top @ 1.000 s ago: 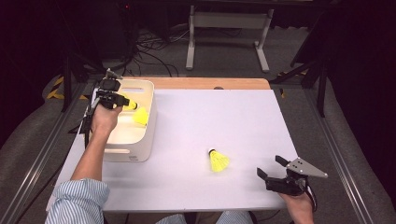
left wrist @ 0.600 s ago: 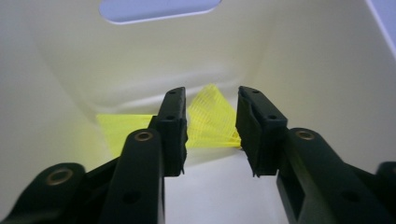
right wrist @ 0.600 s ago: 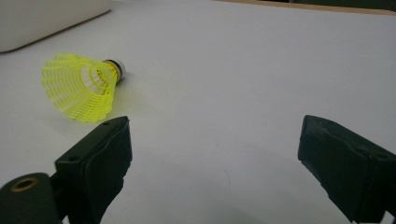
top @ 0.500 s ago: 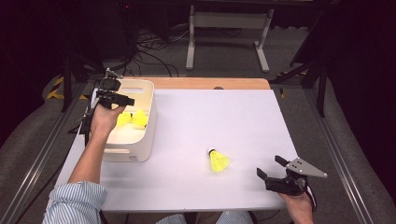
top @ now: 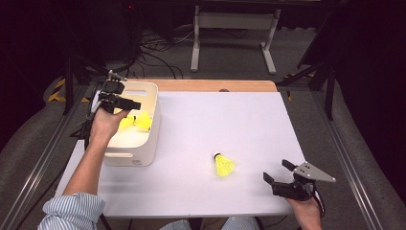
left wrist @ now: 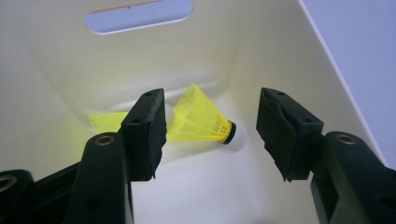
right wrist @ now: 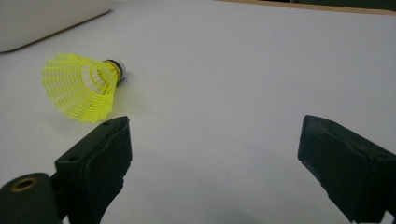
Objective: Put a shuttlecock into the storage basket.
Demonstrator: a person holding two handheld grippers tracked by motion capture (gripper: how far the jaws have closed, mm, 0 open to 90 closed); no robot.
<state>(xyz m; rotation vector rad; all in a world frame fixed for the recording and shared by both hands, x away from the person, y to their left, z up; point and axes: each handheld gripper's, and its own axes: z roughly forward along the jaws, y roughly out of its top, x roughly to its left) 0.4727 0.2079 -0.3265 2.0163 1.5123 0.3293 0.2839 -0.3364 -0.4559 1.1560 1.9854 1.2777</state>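
High view, left claw [top: 125, 103] apart over white bin [top: 148, 139], right claw [top: 279, 171] apart near yellow shuttlecock [top: 223, 165]

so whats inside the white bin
Two yellow shuttlecocks lie on the white bin's floor: one in plain sight, a second partly covered by a jaw of the open left gripper.
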